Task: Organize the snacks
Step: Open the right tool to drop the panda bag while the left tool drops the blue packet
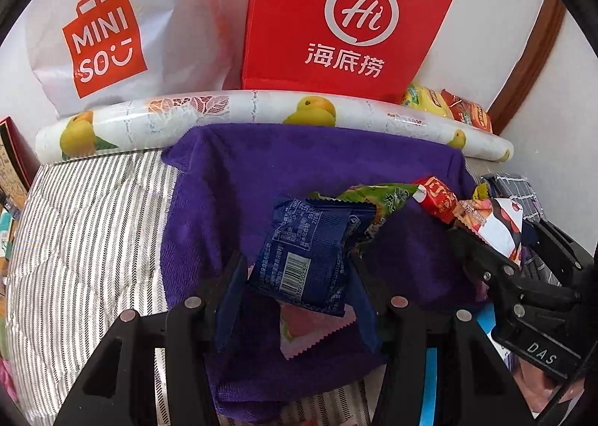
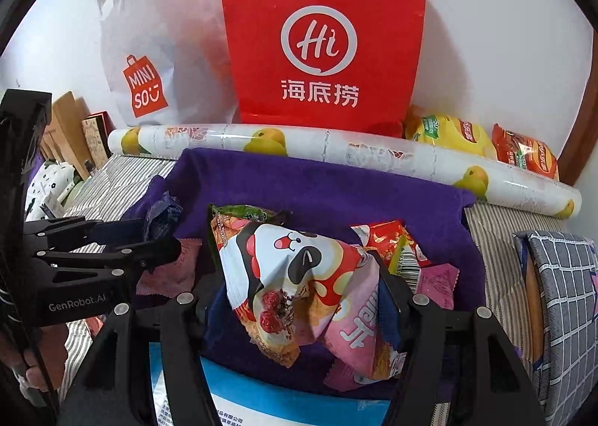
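My left gripper (image 1: 299, 276) is shut on a blue snack packet (image 1: 306, 257), held above the purple towel (image 1: 261, 171). A pink packet (image 1: 317, 332) lies on the towel under it. My right gripper (image 2: 302, 295) is shut on a white, red and pink panda-print snack bag (image 2: 299, 284). In the left wrist view that bag (image 1: 501, 224) and the right gripper (image 1: 497, 239) show at the right. In the right wrist view the left gripper (image 2: 157, 239) and its blue packet (image 2: 164, 213) show at the left. Green (image 1: 381, 198), red (image 2: 392, 242) and pink (image 2: 437, 280) packets lie on the towel.
A red paper bag (image 2: 321, 33) and a white Miniso bag (image 2: 149, 63) stand against the wall. A lemon-print roll (image 2: 336, 153) lies in front of them. Yellow (image 2: 448, 134) and orange (image 2: 523, 153) snack bags sit at back right. A grey checked cushion (image 2: 560, 295) is at right.
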